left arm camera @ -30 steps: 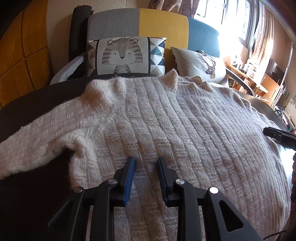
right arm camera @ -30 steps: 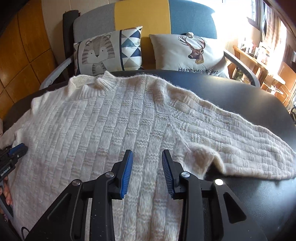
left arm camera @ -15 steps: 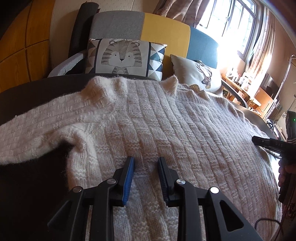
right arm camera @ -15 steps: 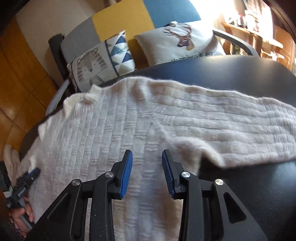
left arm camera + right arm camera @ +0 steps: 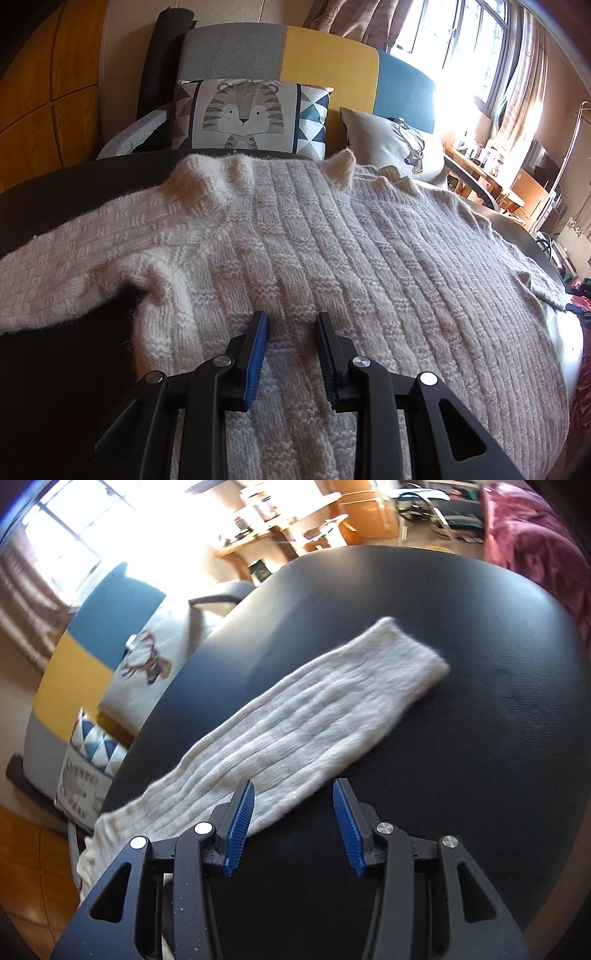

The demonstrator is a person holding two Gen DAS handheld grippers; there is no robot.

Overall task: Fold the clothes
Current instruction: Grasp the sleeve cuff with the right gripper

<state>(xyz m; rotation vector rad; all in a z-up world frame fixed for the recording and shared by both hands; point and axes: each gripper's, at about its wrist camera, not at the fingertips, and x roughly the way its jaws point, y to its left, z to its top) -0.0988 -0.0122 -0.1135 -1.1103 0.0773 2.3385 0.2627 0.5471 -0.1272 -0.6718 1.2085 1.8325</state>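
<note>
Black table (image 5: 480,709) — one cream sweater (image 5: 332,258), two cushions behind.

a cream ribbed-knit sweater (image 5: 332,251) is spread on a black worktop (image 5: 461,738); blue-padded fingers (image 5: 256,354) are seen; a tiger-print cushion (image 5: 247,116) lies behind the sweater.

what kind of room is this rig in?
Most likely a home living room. A multicolour sofa with a tiger cushion and a deer cushion sits behind the dark table holding the cream sweater, with a curtained window beyond.
</note>
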